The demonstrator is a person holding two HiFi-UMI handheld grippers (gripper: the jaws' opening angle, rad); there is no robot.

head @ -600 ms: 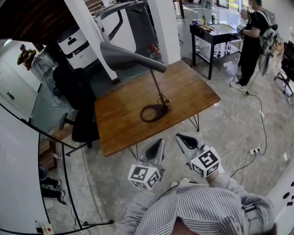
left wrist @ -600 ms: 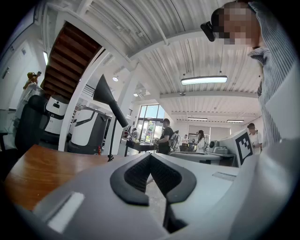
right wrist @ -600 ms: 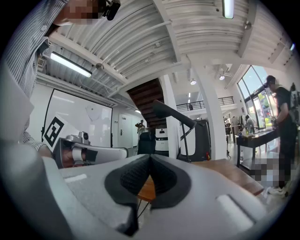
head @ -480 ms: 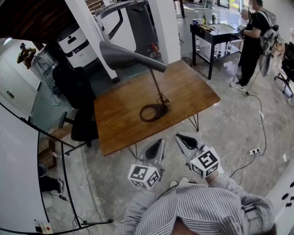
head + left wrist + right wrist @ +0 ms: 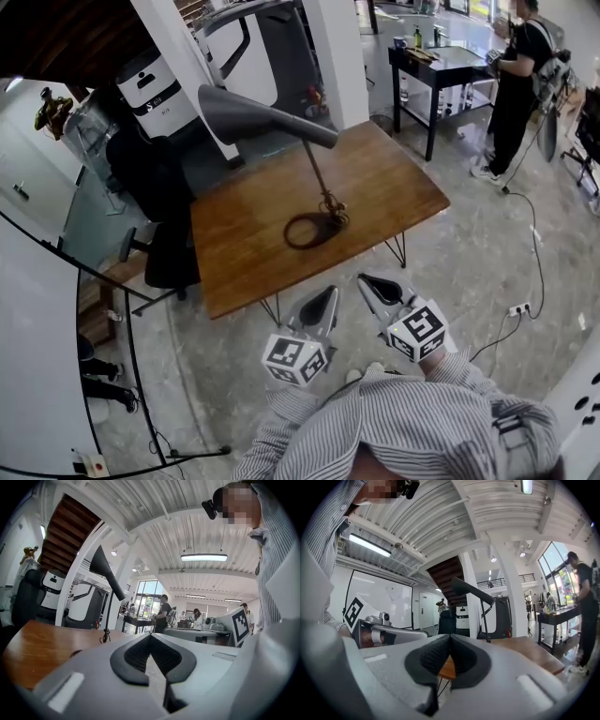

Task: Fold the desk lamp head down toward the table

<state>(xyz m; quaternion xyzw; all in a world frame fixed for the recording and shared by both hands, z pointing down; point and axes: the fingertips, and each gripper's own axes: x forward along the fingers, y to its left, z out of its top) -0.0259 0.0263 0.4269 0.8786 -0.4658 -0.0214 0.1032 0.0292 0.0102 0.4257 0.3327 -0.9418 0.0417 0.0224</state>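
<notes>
Next to nothing has moved since the earlier frames. The head view has drifted a hair, so the desk lamp sits slightly further left in it, and both grippers are in the same spots at 6 o'clock of the frame. The left gripper [image 5: 325,295] and right gripper [image 5: 372,283] are side by side just off the near edge of the wooden table [image 5: 403,192], held level and touching nothing. Both pairs of jaws are closed tip to tip and empty; each gripper view shows the pads meeting with only table or floor behind them. The lamp's ring base [image 5: 305,231] lies about mid-table, roughly 12 o'clock from the grippers. The thin stem [image 5: 317,169] rises from the ring's 2 o'clock side. The lamp head [image 5: 267,116] is up high, running from the stem top toward 10 o'clock, well apart from the tabletop. So the fold hasn't started; this reads as the pre-reach step. The next move calls for taking one gripper forward over the table edge to the head or its joint. It then either opens the jaws to grab or pushes with closed tips, bringing the head down toward the wood. The other gripper likely needs to pin the base or lower stem, since the ring looks light and the lamp could tip or slide. Keep clear of what looks like a cable knot [image 5: 331,204] at the stem foot.
</notes>
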